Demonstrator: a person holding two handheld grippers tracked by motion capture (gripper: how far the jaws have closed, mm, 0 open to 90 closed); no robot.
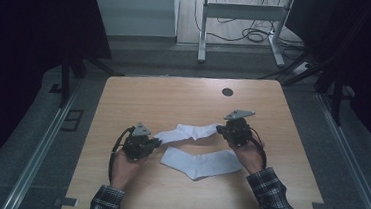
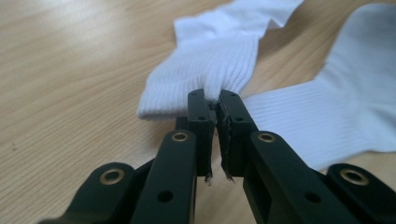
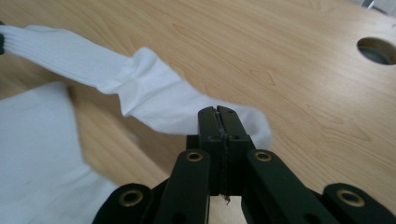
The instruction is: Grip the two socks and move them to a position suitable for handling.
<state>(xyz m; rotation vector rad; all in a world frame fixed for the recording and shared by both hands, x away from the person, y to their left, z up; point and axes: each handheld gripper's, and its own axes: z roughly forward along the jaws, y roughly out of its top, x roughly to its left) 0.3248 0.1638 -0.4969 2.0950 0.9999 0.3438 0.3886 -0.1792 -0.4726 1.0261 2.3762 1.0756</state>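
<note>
Counter (image 1: pixel 116 189) wooden, two white socks on it, mid-area toward the near edge. Left gripper (image 1: pixel 156 143) clamped on the ribbed cuff end of the far sock (image 1: pixel 186 132); left gripper view shows the cuff fabric pinched between the jaws. That sock spans left to right between both grippers, sagging mid-span; can't tell if the sag touches the counter. Near sock (image 1: pixel 200 162) lies flat, just beside the stretched one on the near-edge side, held by neither gripper. Right gripper (image 1: pixel 220 129) clamped on the toe end of the far sock, jaws fully together on the fabric. Round cable hole (image 1: pixel 227 92) near the far edge, well apart from the socks. No containers on the counter.
</note>
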